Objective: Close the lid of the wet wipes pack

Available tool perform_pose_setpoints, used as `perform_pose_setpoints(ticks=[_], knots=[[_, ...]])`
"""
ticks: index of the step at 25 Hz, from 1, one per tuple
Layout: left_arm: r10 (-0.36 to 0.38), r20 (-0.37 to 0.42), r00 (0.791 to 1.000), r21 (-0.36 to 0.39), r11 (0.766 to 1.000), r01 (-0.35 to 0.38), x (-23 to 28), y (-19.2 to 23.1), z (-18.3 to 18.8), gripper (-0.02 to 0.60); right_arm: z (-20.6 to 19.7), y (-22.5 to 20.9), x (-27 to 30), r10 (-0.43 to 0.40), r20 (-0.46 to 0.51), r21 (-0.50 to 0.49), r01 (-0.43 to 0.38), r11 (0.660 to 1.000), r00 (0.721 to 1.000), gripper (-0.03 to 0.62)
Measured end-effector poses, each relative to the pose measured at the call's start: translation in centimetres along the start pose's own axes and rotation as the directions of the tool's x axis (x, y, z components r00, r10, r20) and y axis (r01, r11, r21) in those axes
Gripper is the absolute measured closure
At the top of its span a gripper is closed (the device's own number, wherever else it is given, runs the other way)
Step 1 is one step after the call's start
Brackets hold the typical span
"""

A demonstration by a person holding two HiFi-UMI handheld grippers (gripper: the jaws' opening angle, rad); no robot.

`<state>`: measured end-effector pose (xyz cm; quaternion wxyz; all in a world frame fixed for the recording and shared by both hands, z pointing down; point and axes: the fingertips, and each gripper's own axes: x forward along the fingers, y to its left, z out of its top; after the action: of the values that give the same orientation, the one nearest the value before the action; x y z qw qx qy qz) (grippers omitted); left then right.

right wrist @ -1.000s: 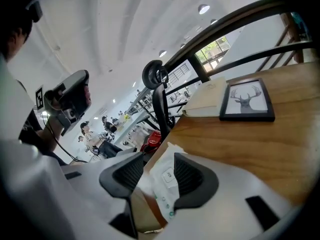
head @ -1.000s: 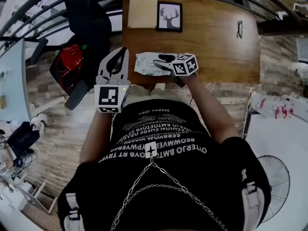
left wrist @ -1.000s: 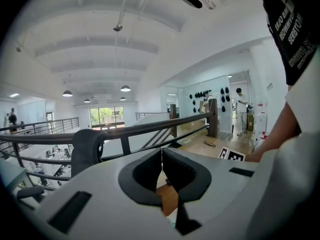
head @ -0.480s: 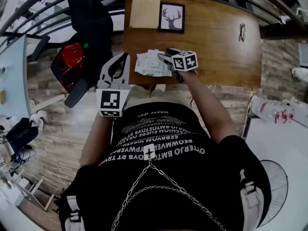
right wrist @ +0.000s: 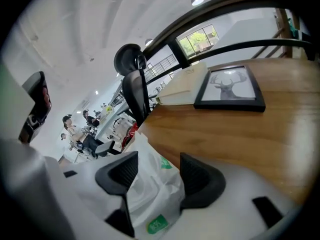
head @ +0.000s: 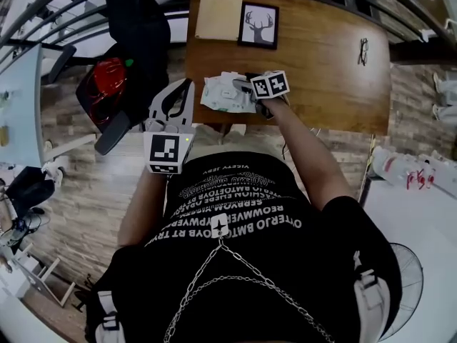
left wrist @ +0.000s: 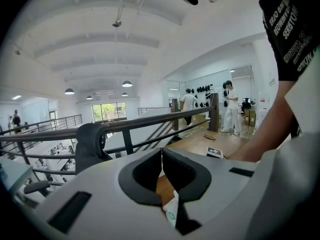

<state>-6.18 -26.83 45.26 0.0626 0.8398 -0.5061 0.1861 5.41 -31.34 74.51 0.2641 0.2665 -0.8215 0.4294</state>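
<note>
The white wet wipes pack [head: 221, 96] with green print lies near the front edge of the wooden table [head: 321, 63]. My right gripper [head: 245, 86] reaches over its right end. In the right gripper view the right gripper [right wrist: 157, 164] is open, its jaws just having opened wider. The crinkled pack [right wrist: 150, 194] sits between and below them, and neither pad presses on it. I cannot make out the lid. My left gripper [head: 183, 93] hangs off the table's left front corner, and in its own view the left gripper [left wrist: 161, 156] is shut and empty, a corner of the pack [left wrist: 172, 211] showing below it.
A framed deer picture [head: 258, 25] and a pale board [head: 218, 14] lie at the table's far edge. Glasses [head: 364, 48] sit far right. A black chair with a red bag [head: 107, 84] stands left of the table. A dark railing [left wrist: 150, 121] runs behind.
My right gripper has come down a little further over the pack's right end, and its jaws stand wider apart. The left gripper has hardly moved.
</note>
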Motion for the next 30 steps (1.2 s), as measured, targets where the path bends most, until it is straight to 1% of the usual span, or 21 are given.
perform_pose_setpoints(ticks=[6, 9, 13, 16, 17, 20, 22, 26, 28, 30], knots=[[0.013, 0.005, 1.0, 0.009, 1.0, -0.013, -0.1, 0.2, 0.2, 0.551, 1.1, 3.4, -1.2, 0.108, 0.064, -0.019, -0.107, 0.994, 0.992, 0.359], [0.017, 0.008, 1.0, 0.012, 1.0, -0.017, -0.1, 0.0, 0.5, 0.551, 0.9, 5.0, -1.8, 0.166, 0.071, -0.027, -0.164, 0.986, 0.984, 0.368], [0.009, 0.013, 1.0, 0.02, 1.0, -0.009, 0.1, -0.5, 0.8, 0.551, 0.7, 6.5, -2.5, 0.21, 0.076, -0.046, -0.207, 0.977, 0.975, 0.39], [0.004, 0.016, 1.0, 0.035, 0.999, -0.005, 0.1, -0.9, 1.0, 0.551, -0.1, 7.6, -2.7, 0.249, 0.06, -0.058, -0.245, 0.968, 0.967, 0.399], [0.005, 0.019, 1.0, 0.038, 0.999, -0.006, 0.0, -0.9, 1.2, 0.551, -0.4, 7.8, -2.6, 0.256, 0.054, -0.062, -0.253, 0.966, 0.965, 0.401], [0.014, 0.02, 1.0, 0.041, 0.999, -0.014, -0.3, -0.8, 1.3, 0.551, -1.0, 7.5, -2.5, 0.244, 0.05, -0.069, -0.24, 0.968, 0.969, 0.491], [0.017, 0.012, 1.0, 0.039, 0.999, -0.018, -0.4, -0.7, 1.1, 0.551, -1.1, 7.2, -2.4, 0.234, 0.055, -0.056, -0.231, 0.971, 0.971, 0.536], [0.022, -0.01, 1.0, 0.029, 0.999, -0.022, -0.7, -0.4, 0.1, 0.551, -1.1, 7.4, -1.9, 0.239, 0.051, -0.054, -0.236, 0.97, 0.97, 0.537], [0.023, -0.018, 1.0, 0.027, 0.999, -0.022, -0.7, -0.4, -0.3, 0.551, -1.4, 7.6, -1.5, 0.237, 0.026, -0.079, -0.235, 0.969, 0.971, 0.537], [0.019, -0.022, 1.0, 0.025, 1.0, -0.019, -0.7, -0.7, -0.5, 0.551, -2.2, 7.6, -1.1, 0.219, -0.012, -0.105, -0.219, 0.97, 0.976, 0.534]])
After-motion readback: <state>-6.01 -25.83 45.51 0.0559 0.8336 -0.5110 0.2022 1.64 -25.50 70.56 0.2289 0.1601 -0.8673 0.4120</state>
